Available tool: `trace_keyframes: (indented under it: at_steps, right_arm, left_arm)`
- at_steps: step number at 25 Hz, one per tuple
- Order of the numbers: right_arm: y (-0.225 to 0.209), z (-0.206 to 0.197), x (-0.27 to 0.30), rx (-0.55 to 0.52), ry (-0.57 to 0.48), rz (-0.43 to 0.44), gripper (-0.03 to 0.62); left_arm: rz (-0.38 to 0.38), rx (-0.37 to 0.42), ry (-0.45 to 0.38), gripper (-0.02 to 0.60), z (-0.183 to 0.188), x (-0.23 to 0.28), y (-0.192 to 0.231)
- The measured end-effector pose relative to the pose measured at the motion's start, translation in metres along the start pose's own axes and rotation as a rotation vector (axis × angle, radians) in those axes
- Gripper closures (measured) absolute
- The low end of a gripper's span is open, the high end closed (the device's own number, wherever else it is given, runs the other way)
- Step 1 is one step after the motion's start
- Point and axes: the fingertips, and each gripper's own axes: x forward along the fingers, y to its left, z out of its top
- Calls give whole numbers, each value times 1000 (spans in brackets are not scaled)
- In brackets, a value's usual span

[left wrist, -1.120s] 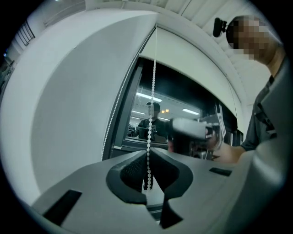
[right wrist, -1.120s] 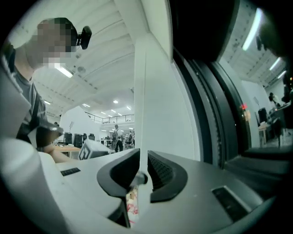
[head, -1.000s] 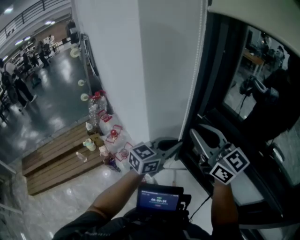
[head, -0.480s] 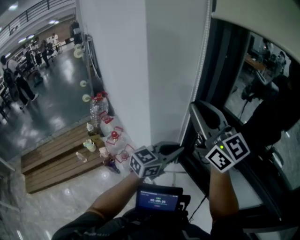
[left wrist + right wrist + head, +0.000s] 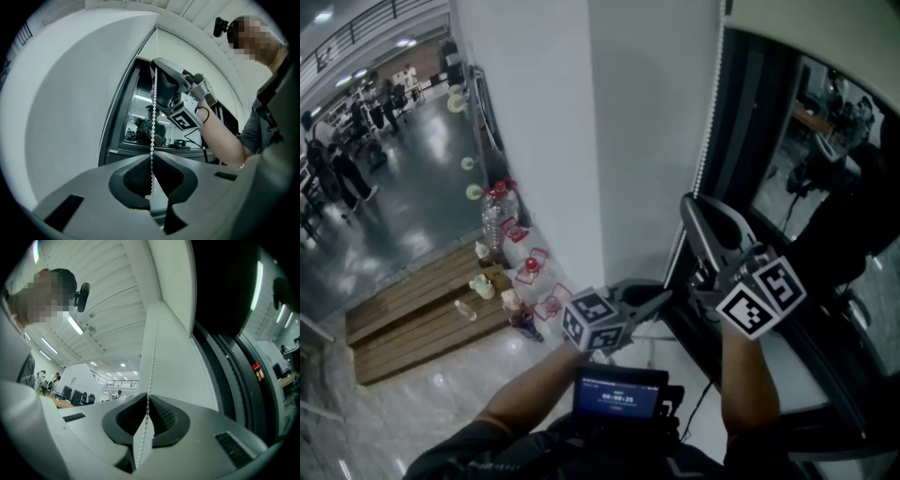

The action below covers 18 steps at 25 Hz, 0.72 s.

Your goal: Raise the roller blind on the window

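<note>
Two grippers are clamped on one bead chain [image 5: 153,105], one above the other, just beside the white pillar [image 5: 647,131] at the window's left edge. The left gripper [image 5: 151,159] is the lower one and points level. Its jaws are pressed together on the chain, which rises straight out from between them. The right gripper [image 5: 146,397] is higher on the same chain and tipped upward. Its jaws have just been closing and now meet around the beads, with the chain running between them and on up along the pillar. The two grippers are near each other but do not touch. The roller blind [image 5: 811,42] shows as a pale sheet across the top of the dark window glass [image 5: 825,197]. Its lower edge seems to hang high on the pane, though the lens bends it. On the floor far below, water bottles [image 5: 499,216] stand by a wooden platform [image 5: 412,323].
</note>
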Motion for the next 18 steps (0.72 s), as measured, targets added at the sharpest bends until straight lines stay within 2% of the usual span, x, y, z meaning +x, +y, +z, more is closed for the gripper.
trace_keyframes:
  at_steps: [3, 6, 10, 13, 18]
  right_arm:
    - [-1, 0, -2, 21, -18, 4, 576]
    - [-1, -12, -4, 3, 17, -1, 576]
    - [-3, -45, -13, 49, 73, -10, 576]
    - [0, -71, -20, 83, 114, -8, 576]
    - [6, -101, -29, 95, 154, -11, 574]
  left_arm:
    - [0, 7, -1, 569, 0, 2, 2]
    - [-1, 1, 21, 569, -12, 3, 1]
    - [-22, -58, 62, 569, -44, -4, -1]
    - [3, -62, 109, 569, -70, -8, 3]
    - [20, -154, 136, 569, -103, -10, 7]
